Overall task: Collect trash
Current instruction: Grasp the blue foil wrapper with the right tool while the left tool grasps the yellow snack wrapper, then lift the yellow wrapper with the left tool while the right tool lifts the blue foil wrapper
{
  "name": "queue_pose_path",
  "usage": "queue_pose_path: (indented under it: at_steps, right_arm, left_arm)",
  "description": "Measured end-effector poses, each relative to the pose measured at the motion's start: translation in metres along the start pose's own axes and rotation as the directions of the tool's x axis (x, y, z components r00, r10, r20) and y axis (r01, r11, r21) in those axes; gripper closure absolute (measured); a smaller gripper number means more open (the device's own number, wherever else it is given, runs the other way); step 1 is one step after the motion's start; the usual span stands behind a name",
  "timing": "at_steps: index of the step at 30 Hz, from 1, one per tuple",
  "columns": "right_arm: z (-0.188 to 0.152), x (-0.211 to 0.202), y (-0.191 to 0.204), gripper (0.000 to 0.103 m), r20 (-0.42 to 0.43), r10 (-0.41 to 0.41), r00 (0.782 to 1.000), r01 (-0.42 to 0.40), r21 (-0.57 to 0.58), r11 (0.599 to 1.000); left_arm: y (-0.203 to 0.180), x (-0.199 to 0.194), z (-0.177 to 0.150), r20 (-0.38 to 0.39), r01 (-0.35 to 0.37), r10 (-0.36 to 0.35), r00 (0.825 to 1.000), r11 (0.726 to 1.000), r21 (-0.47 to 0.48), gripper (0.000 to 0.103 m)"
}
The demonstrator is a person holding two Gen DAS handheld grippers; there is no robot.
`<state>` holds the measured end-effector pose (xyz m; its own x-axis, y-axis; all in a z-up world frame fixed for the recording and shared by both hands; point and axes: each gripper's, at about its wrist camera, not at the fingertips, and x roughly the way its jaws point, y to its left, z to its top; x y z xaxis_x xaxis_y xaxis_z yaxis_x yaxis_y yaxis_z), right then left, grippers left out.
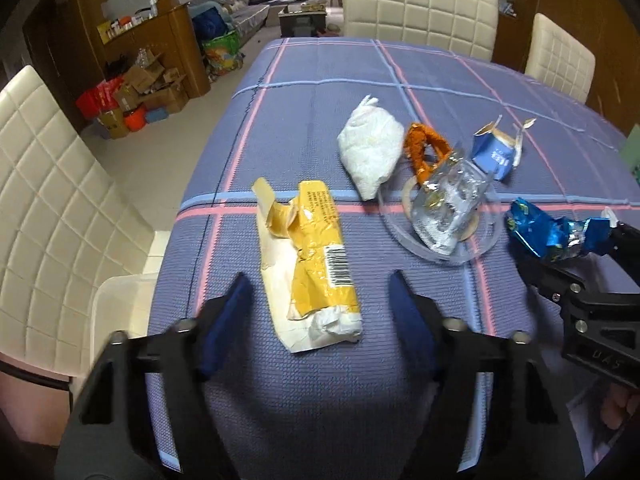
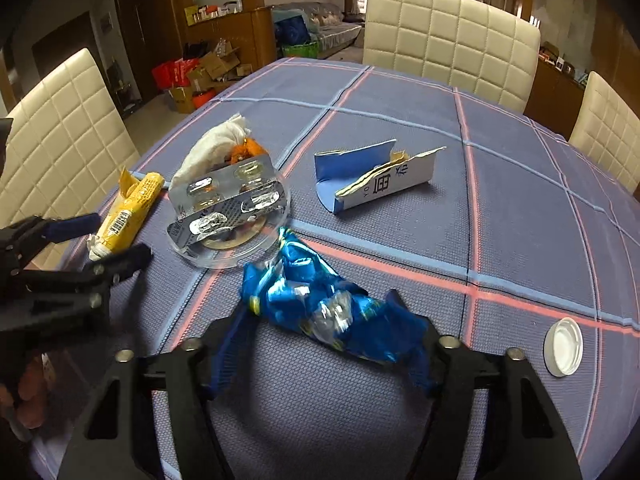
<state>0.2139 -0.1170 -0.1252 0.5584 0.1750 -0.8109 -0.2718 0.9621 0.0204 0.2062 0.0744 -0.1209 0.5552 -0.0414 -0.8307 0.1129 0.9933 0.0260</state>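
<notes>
My left gripper (image 1: 318, 304) is open, its fingers either side of the near end of a yellow wrapper (image 1: 316, 264) lying on the blue checked tablecloth (image 1: 304, 408); the wrapper also shows in the right wrist view (image 2: 128, 212). My right gripper (image 2: 326, 320) is closed on a crumpled blue foil wrapper (image 2: 320, 300), which shows at the right of the left wrist view (image 1: 548, 232). A clear plastic lid (image 2: 236, 240) holds an empty blister pack (image 2: 228, 196). A white tissue wad (image 1: 370, 148), an orange wrapper (image 1: 424, 148) and a torn blue carton (image 2: 372, 184) lie behind.
A white bottle cap (image 2: 563, 346) lies at the right. Cream padded chairs (image 1: 48, 208) (image 2: 448, 36) stand around the table. A translucent bin (image 1: 116, 312) sits beside the table's left edge. Boxes and bags clutter the floor (image 1: 132, 100).
</notes>
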Motion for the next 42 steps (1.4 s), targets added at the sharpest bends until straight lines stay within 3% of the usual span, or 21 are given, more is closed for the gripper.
queue_pose_path:
  at_steps: [1,4,18,30,42]
  right_arm:
    - [0.0,-0.001,0.0,0.046,-0.002,0.003,1.0,-0.003,0.002,1.0]
    - [-0.002,-0.009,0.0,0.051,0.013,0.003,1.0,-0.003,0.0,1.0]
    - [-0.026,-0.056,0.027,0.051,0.055,0.053,0.997,-0.05,-0.047,0.998]
    - [-0.045,-0.101,0.054,0.051,0.128,0.114,0.985,-0.103,-0.09,0.991]
    - [-0.067,-0.136,0.046,0.051,0.184,0.093,0.978,-0.076,-0.096,0.992]
  left_arm:
    - [-0.001,-0.002,0.0,0.002,0.005,-0.005,1.0,1.0,0.007,0.064]
    - [-0.005,-0.009,-0.003,0.005,0.032,-0.032,0.999,0.999,0.017,0.07]
    - [-0.017,-0.073,-0.04,0.098,-0.058,0.05,0.994,0.994,0.088,0.071]
    - [-0.019,-0.124,-0.06,0.15,-0.13,0.119,0.982,0.989,0.065,0.071]
    - [-0.028,-0.15,-0.074,0.172,-0.148,0.137,0.976,0.988,0.053,0.071]
